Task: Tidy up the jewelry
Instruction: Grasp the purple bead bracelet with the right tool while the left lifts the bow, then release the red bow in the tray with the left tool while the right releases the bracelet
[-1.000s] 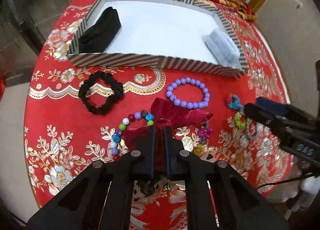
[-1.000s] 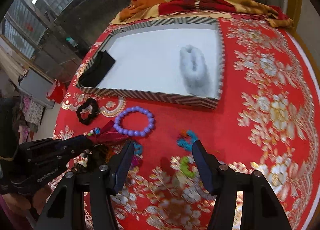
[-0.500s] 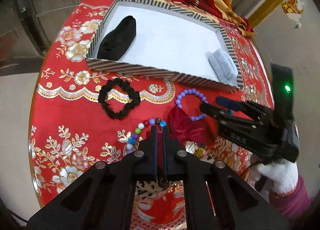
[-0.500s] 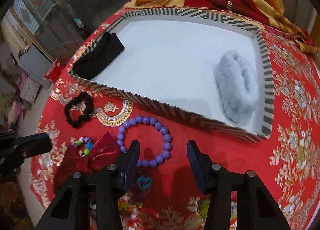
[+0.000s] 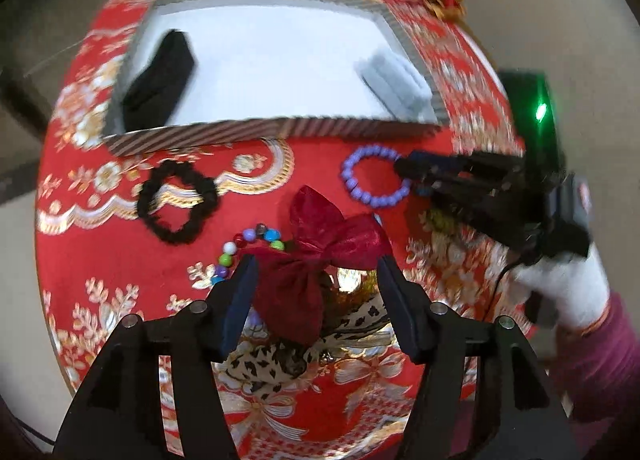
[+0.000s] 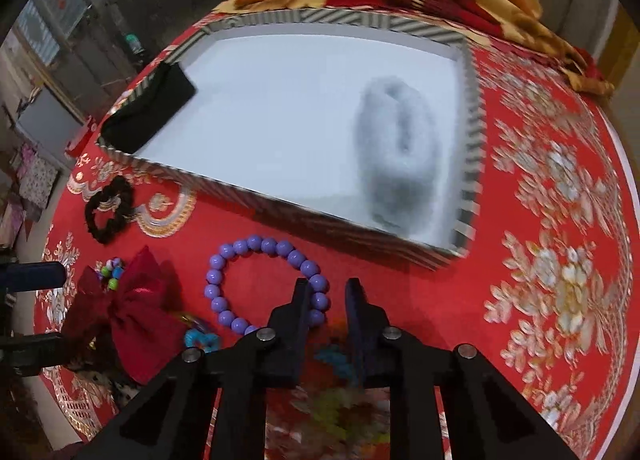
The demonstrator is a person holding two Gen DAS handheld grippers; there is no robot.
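My left gripper [image 5: 316,264] stands wide, its jaws still opening. A dark red bow [image 5: 320,256] lies on the red cloth between the fingers, unpressed. My right gripper [image 6: 327,286] is low over the purple bead bracelet [image 6: 256,244], its jaws closing. The bracelet's right-hand beads sit between the fingers, with a gap still showing at the right finger. In the left wrist view the right gripper [image 5: 408,173] reaches the bracelet [image 5: 360,183] from the right. A striped tray [image 6: 320,219] behind holds a grey fluffy scrunchie [image 6: 396,147] and a black pouch [image 6: 148,115].
A black scrunchie [image 5: 178,199] and a multicolour bead bracelet [image 5: 236,244] lie left of the bow. A leopard-print piece [image 5: 280,356] sits under my left gripper. Small colourful hair ties [image 6: 200,340] lie near my right gripper. A gloved hand [image 5: 568,288] holds the right gripper.
My left gripper was shut on the red bow and has sprung wide, leaving the bow on the cloth. My right gripper came down onto the purple bracelet and its jaws narrowed.
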